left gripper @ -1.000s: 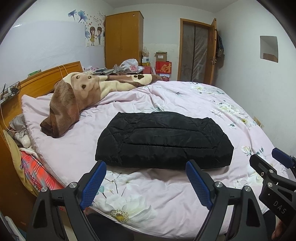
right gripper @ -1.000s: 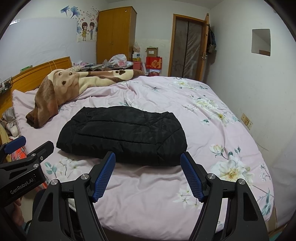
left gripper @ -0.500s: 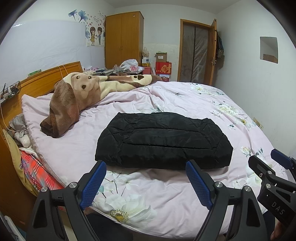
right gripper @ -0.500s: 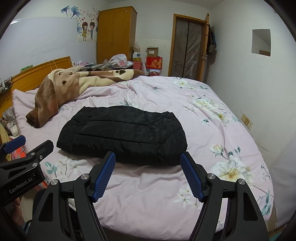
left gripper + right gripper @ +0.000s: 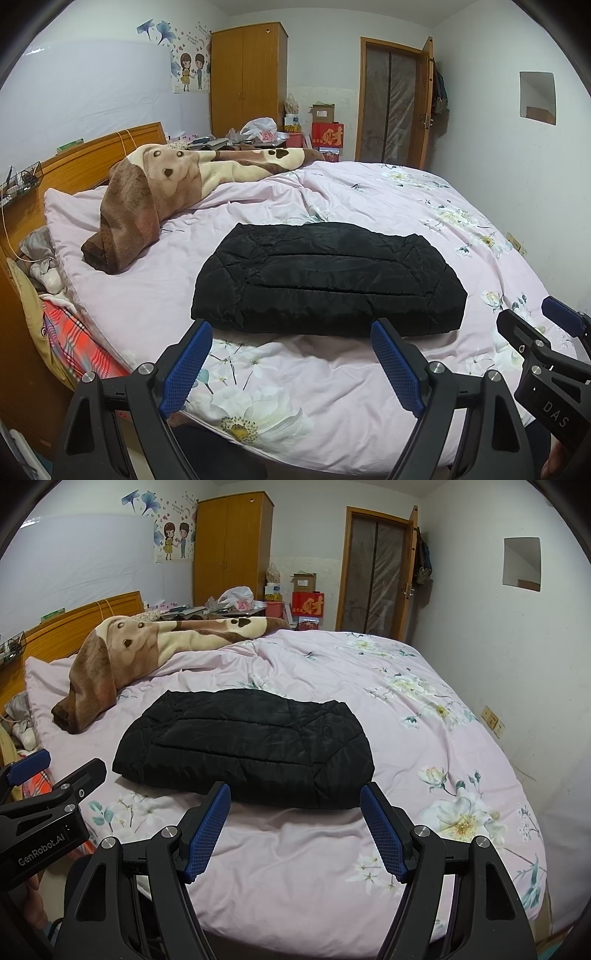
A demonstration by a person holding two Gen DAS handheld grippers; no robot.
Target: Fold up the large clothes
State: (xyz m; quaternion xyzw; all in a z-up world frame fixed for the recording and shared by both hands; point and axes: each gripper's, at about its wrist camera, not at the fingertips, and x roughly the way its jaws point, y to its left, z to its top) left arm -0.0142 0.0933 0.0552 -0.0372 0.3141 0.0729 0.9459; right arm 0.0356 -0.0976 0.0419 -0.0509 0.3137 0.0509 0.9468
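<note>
The folded black padded jacket [image 5: 328, 284] lies flat near the bed's [image 5: 424, 206] front edge, its long axis running along that edge. "DAS" marks the right claw [image 5: 295, 827], "GenRobot.AI" the left claw [image 5: 291, 360]. Both claws gape wide, holding nothing, hovering just short of the jacket.

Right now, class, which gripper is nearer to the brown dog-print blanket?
Left. The left gripper hangs at the bed's near edge on the brown dog-print blanket's side; the right gripper sits farther along, past the folded black jacket.
</note>
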